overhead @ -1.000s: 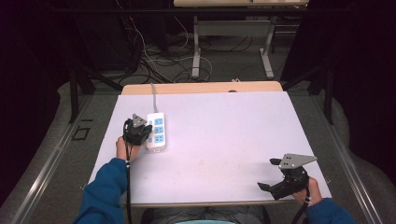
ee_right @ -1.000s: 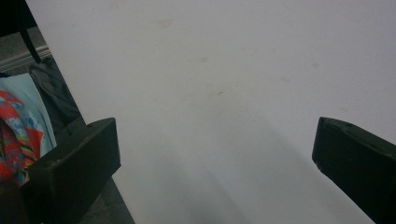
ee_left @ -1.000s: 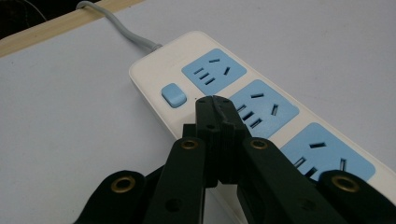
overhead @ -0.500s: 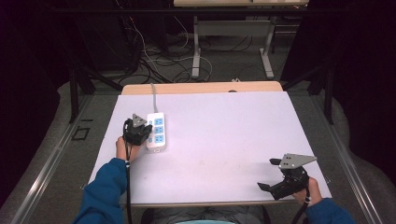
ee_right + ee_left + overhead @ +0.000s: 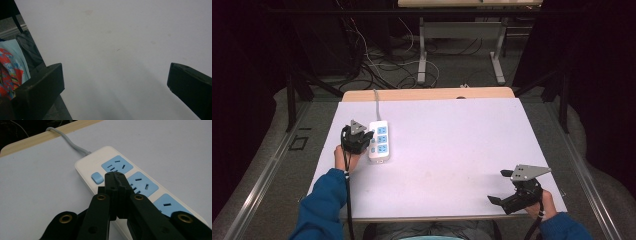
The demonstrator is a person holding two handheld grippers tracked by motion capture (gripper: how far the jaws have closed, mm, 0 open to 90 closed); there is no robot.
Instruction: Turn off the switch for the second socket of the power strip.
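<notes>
Left gripper view: left tongs (image 5: 115,175) shut with nothing between them, tips over the power strip (image 5: 140,186), just beside its blue switch (image 5: 97,178).
Strip location: on the desk (image 5: 452,145), near its left edge; grey cord (image 5: 376,102) runs off the far edge.
Right tongs (image 5: 501,190): open, empty, well apart from the strip.
Risk: closed tips could slip off the small switch or shove the light strip sideways.
Writing: none readable on the strip.

1. No words, brand or numbers can be read on the power strip (image 5: 140,182).
2. Its blue switch (image 5: 97,178) bears no legible mark.
3. The table (image 5: 452,145) carries no writing.
</notes>
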